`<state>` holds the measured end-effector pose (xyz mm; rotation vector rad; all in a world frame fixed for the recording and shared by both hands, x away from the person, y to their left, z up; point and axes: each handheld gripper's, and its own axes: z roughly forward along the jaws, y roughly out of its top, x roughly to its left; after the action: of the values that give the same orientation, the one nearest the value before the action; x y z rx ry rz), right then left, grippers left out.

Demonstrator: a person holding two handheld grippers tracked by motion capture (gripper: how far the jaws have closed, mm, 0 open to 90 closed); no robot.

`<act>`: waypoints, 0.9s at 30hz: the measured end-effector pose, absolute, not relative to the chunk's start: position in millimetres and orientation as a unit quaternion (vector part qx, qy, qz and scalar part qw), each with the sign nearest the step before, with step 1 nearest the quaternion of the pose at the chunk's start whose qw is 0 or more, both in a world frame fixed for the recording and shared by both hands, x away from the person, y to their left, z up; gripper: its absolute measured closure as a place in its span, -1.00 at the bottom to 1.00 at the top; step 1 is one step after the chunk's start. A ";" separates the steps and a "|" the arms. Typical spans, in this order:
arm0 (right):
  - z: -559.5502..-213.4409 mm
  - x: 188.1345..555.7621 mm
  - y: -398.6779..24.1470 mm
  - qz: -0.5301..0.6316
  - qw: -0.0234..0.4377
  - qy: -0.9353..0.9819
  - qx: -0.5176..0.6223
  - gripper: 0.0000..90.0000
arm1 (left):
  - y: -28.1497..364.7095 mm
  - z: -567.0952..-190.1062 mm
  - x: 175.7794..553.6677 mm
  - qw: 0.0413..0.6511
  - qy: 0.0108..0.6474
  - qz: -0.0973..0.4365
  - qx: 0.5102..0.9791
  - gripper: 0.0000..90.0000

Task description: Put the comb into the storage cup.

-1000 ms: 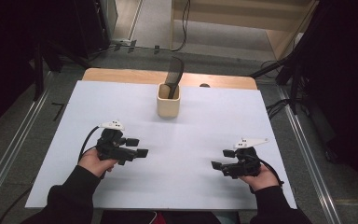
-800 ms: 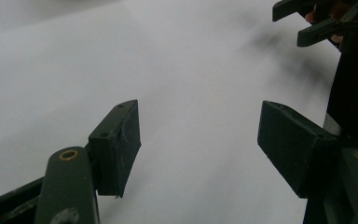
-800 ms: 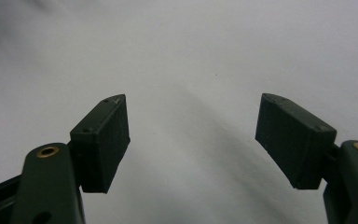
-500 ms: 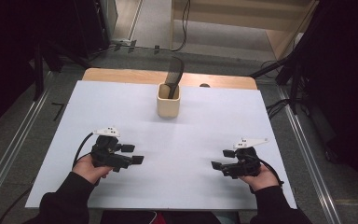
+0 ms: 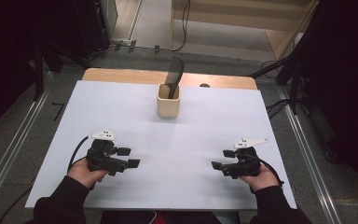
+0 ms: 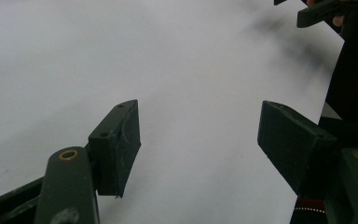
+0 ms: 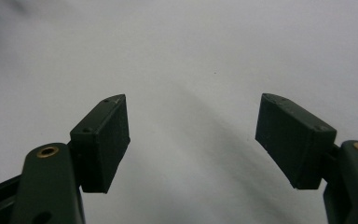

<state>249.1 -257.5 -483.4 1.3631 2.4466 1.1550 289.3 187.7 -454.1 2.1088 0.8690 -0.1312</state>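
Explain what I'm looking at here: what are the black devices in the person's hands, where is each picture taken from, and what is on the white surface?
A person sits at a table and holds a hand-operated tool in each hand, no robot arm involved. The high view looks down from above: the left gripper sits at the lower left, the right gripper at the lower right. The other two pictures come from small cameras riding on the tools, each looking along its own two black fingers. Both tools are open and hold nothing; beyond the fingers lies the white table cover. At the far middle of the table stands a beige cup with a dark utensil standing in it; what kind of utensil is too blurred to tell.
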 end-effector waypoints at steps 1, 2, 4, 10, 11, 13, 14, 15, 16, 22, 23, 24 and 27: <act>-483.4 249.1 -257.5 0.380 0.056 0.806 0.449 -0.46 | 188.5 -454.2 288.6 0.415 0.347 -0.052 0.840 -0.32; -483.4 249.1 -257.6 0.380 0.056 0.806 0.449 -0.46 | 189.6 -454.1 288.1 0.414 0.347 -0.052 0.840 -0.32; -483.4 249.1 -257.6 0.380 0.056 0.806 0.449 -0.46 | 191.2 -454.1 286.9 0.413 0.347 -0.050 0.840 -0.32; -483.6 249.1 -257.3 0.380 0.056 0.807 0.449 -0.46 | 196.3 -454.7 283.1 0.411 0.351 -0.047 0.840 -0.32; -483.6 249.0 -257.3 0.380 0.055 0.807 0.449 -0.46 | 197.4 -454.4 282.7 0.409 0.350 -0.047 0.841 -0.32; -483.6 249.0 -257.2 0.379 0.055 0.807 0.449 -0.46 | 198.9 -454.7 281.6 0.409 0.352 -0.046 0.841 -0.32; -483.6 248.9 -257.1 0.379 0.055 0.807 0.450 -0.46 | 199.7 -454.9 281.4 0.408 0.351 -0.046 0.841 -0.32; -483.6 248.9 -257.0 0.379 0.055 0.807 0.449 -0.46 | 200.1 -455.1 281.0 0.409 0.353 -0.047 0.840 -0.32; -483.6 248.9 -257.0 0.379 0.055 0.807 0.449 -0.46 | 200.6 -455.1 280.6 0.408 0.353 -0.047 0.840 -0.32; -483.9 249.2 -256.9 0.379 0.056 0.808 0.448 -0.46 | 201.2 -456.1 280.1 0.405 0.353 -0.048 0.842 -0.32; -483.9 249.2 -256.9 0.378 0.055 0.808 0.448 -0.46 | 201.2 -456.2 280.3 0.404 0.353 -0.048 0.842 -0.32; -483.9 249.2 -256.9 0.378 0.055 0.808 0.448 -0.46 | 201.2 -456.3 280.3 0.404 0.353 -0.048 0.843 -0.32; -483.9 249.2 -256.9 0.378 0.055 0.808 0.448 -0.46 | 201.6 -456.3 280.4 0.404 0.353 -0.048 0.843 -0.32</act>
<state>249.2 -256.9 -483.9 1.3608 2.4534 1.1476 280.4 201.6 -456.3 2.1277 0.8911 -0.1201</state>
